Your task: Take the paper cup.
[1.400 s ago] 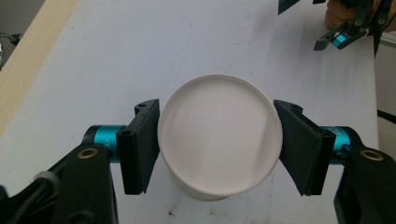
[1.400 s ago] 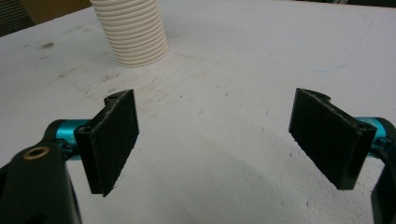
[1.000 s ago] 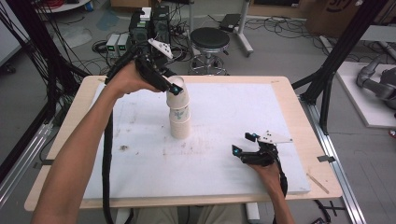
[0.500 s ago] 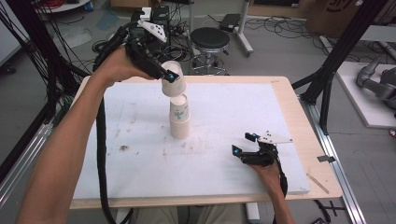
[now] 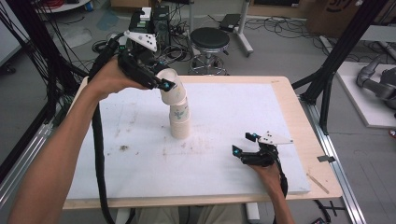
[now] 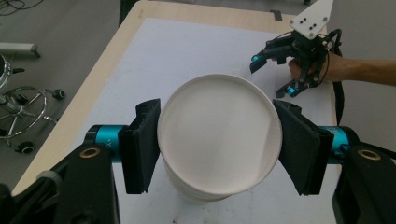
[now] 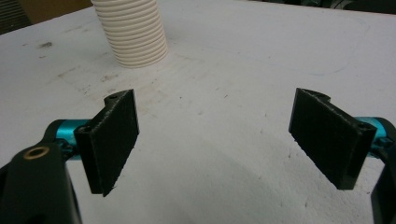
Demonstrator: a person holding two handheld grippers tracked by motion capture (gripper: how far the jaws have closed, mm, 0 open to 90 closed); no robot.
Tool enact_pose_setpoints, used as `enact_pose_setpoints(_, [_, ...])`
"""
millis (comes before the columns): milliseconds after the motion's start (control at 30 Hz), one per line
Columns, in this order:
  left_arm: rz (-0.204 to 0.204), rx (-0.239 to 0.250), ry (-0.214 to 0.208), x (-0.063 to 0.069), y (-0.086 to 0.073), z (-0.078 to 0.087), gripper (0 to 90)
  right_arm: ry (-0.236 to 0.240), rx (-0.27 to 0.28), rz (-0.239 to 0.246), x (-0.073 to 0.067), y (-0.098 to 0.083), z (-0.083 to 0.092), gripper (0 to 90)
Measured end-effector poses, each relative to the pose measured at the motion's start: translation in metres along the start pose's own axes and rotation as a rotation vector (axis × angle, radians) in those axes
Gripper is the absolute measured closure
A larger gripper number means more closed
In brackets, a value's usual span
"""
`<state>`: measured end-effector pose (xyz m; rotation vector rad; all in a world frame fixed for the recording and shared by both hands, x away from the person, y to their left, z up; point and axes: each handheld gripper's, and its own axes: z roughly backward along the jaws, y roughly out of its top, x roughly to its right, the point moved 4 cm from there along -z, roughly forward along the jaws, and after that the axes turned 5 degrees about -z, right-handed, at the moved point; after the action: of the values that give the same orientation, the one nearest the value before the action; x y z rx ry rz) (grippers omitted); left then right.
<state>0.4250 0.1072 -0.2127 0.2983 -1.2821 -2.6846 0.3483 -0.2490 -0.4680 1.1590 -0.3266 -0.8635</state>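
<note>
- Left gripper (image 5: 167,85) clamps the rim of the top paper cup (image 5: 170,86), one jaw on each side; cup tilted, its base seated in the cup stack (image 5: 179,120).
- Left gripper view: cup mouth (image 6: 219,133) sits between both pads, stack visible below it.
- Stack stands upright on the white sheet (image 5: 140,140), near the middle of the table (image 5: 285,88).
- Right gripper (image 5: 245,144) rests on the sheet near the front right, jaws wide apart, holding nothing, well apart from the stack.
- Right gripper view: ribbed stack base (image 7: 133,35) ahead, to the upper left.
</note>
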Motion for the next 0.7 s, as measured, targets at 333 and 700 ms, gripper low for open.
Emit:
enact_pose_setpoints(333, [-0.014, 0.082, -0.023, 0.025, -0.016, 0.007, 35.8, 0.003, 0.006, -0.014, 0.0, 0.0, 0.001, 16.4])
enact_pose_setpoints(700, [-0.031, 0.152, -0.074, 0.052, -0.035, -0.003, 35.7, -0.001, 0.007, -0.01, 0.0, 0.0, 0.001, 16.4])
